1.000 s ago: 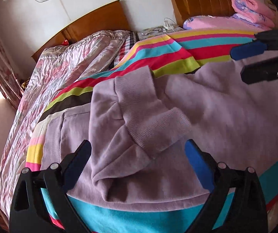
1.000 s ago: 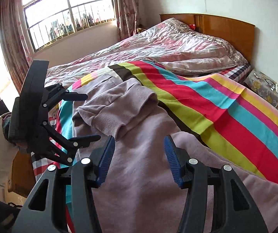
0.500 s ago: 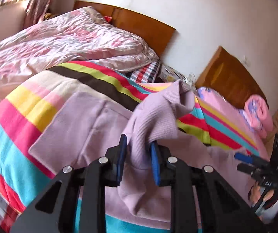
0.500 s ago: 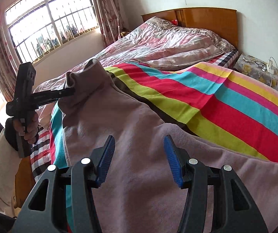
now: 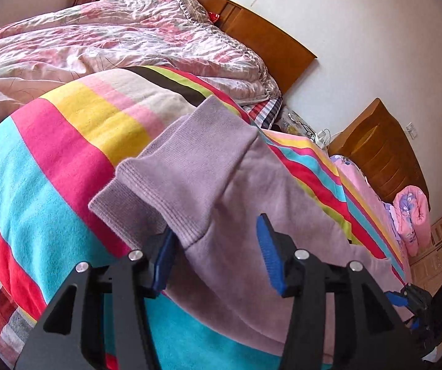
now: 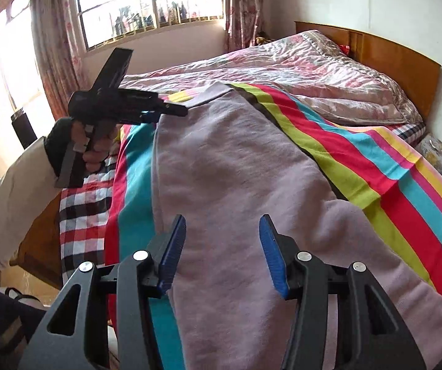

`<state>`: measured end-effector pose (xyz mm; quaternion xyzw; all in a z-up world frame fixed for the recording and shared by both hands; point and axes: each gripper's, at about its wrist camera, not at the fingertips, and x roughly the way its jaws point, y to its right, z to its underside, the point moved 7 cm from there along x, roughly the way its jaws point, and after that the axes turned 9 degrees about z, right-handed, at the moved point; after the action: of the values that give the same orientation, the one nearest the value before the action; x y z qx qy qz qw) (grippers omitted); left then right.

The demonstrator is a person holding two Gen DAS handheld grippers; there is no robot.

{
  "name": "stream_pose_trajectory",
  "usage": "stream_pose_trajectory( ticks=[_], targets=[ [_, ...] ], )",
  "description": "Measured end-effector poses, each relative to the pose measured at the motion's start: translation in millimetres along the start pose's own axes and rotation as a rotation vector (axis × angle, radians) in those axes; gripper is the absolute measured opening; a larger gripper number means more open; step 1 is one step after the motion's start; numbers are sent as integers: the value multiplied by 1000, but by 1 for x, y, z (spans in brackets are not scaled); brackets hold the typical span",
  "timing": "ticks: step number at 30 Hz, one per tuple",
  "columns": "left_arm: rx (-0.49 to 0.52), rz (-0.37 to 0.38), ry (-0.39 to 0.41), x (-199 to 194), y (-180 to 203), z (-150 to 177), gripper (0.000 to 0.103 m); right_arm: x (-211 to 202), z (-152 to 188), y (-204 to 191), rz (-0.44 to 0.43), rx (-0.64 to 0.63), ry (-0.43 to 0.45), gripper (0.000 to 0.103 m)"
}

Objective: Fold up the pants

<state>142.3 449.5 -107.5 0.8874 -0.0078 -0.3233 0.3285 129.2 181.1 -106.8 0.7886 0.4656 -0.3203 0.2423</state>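
The lilac pants (image 5: 252, 215) lie stretched out on the striped blanket (image 5: 66, 160); their ribbed cuff end (image 5: 159, 185) lies just ahead of my left gripper (image 5: 218, 256), which is open with the cloth between and under its blue pads. In the right wrist view the pants (image 6: 236, 169) run away from my right gripper (image 6: 222, 252), which is open and empty above them. The left gripper (image 6: 165, 109) shows there at the far cuff end. The right gripper shows in the left wrist view (image 5: 406, 305) at the lower right edge.
A pink floral quilt (image 5: 113, 46) lies bunched on the far side of the bed by the wooden headboard (image 5: 267, 46). A checked sheet (image 6: 85, 215) hangs at the bed's edge. A window (image 6: 150, 6) with curtains is behind. A second bed with folded pink bedding (image 5: 412, 215) is to the right.
My left gripper, shut on the raised cuff half a second ago, has opened and the cuff has come down flat on the blanket, pulled out straight. The right gripper stays open above the pants.
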Motion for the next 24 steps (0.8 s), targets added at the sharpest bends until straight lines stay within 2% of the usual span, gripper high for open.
stream_pose_trajectory(
  ticks=[2, 4, 5, 7, 10, 15, 24],
  targets=[
    [7, -10, -3, 2, 1, 2, 50, 2, 10, -22, -23, -82, -26, 36],
    [10, -10, -8, 4, 0, 4, 50, 5, 22, -37, -23, -151, -47, 29],
    [13, -15, -8, 5, -1, 5, 50, 8, 27, -40, -9, -169, -63, 29],
    [35, -44, -18, 7, -2, 8, 34, 12, 34, -41, 3, -182, -87, 29],
    [46, -56, -20, 8, -3, 11, 29, 16, 39, -43, 5, -197, -102, 20],
    [82, -102, -29, 8, -2, 12, 23, 26, 44, -51, 70, -304, -131, 20],
    [75, -123, -21, 7, -2, 11, 22, 24, 48, -54, 90, -365, -137, 21]
  ],
)
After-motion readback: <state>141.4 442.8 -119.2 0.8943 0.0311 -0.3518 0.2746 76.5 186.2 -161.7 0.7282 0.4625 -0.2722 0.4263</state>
